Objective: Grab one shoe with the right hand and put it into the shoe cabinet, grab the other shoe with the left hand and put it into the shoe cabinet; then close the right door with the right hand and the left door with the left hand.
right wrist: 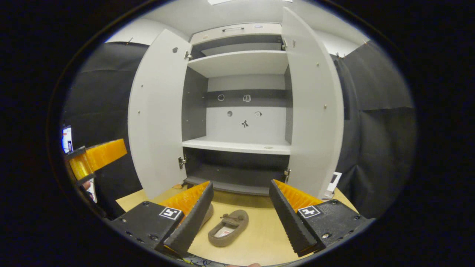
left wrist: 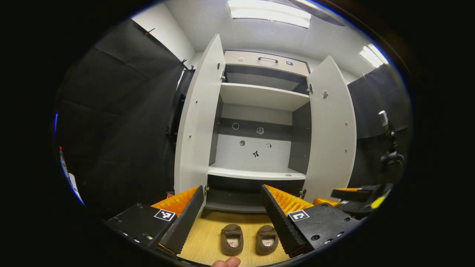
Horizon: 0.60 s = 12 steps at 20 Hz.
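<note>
Black cloth is hanging on both sides of the booth, white ceiling light panels [left wrist: 269, 13] are glowing overhead, and a pale wood-grain floor [left wrist: 207, 244] is running up to the foot of a tall white shoe cabinet with dark inner walls [left wrist: 259, 122].

Both cabinet doors are standing wide open: the left door [left wrist: 198, 118] and the right door [left wrist: 331, 129] are swung out toward me. White shelves [left wrist: 256, 172] are sitting bare, with small stickers on the back panel.

Two brown suede slip-on shoes are lying on the floor just in front of the cabinet. In the left gripper view the left shoe [left wrist: 232, 239] and the right shoe [left wrist: 267, 239] are lying side by side, near each other but apart, long axes parallel and running toward the cabinet, toes pointing at it, heel openings toward me. In the right gripper view the nearer shoe [right wrist: 228, 228] is lying at a slant, its toe end up and to the right.

I am holding my left gripper [left wrist: 232, 218] above the pair, fingers spread wide, touching nothing. My right gripper [right wrist: 239, 218] is likewise hanging with fingers apart, gripping nothing, the shoe showing between them.
</note>
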Each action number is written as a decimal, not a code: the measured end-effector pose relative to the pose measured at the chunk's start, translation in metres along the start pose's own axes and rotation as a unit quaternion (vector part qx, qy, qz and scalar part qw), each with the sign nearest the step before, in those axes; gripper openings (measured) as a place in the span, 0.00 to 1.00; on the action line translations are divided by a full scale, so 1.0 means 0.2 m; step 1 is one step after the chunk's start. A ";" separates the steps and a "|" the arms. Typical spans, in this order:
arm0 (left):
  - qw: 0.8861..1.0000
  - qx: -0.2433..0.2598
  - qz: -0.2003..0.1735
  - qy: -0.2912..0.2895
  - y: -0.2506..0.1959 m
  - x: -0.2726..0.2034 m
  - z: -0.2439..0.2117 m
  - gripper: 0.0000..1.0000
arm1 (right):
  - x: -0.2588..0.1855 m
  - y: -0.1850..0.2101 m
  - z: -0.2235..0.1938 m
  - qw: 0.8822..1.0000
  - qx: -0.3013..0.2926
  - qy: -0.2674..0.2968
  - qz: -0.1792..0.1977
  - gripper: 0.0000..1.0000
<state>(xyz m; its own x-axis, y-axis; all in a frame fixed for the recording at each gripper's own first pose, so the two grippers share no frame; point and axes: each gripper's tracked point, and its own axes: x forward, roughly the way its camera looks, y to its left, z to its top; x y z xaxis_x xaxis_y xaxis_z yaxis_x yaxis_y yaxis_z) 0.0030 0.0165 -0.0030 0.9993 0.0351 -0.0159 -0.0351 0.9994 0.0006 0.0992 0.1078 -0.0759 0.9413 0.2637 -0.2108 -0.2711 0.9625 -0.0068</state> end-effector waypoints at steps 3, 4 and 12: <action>1.000 -0.001 0.001 0.002 0.02 -0.01 0.00 0.95 | 0.17 0.11 -0.20 0.999 -0.007 0.046 0.025 0.95; 1.000 0.000 0.002 0.003 0.03 -0.01 0.00 0.94 | 0.22 0.14 -0.27 0.997 -0.010 0.063 0.031 0.95; 1.000 -0.002 0.024 0.011 0.15 -0.01 -0.02 0.94 | 0.50 0.28 -0.90 0.977 -0.027 0.203 0.051 0.83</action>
<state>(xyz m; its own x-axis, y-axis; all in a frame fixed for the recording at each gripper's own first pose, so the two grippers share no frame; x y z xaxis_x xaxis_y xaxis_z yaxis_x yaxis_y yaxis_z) 0.0005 0.0465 -0.0075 0.9959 0.0827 -0.0370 -0.0828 0.9966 -0.0026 0.1418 0.1762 -0.2734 0.7542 0.3008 -0.5837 -0.3805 0.9246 -0.0152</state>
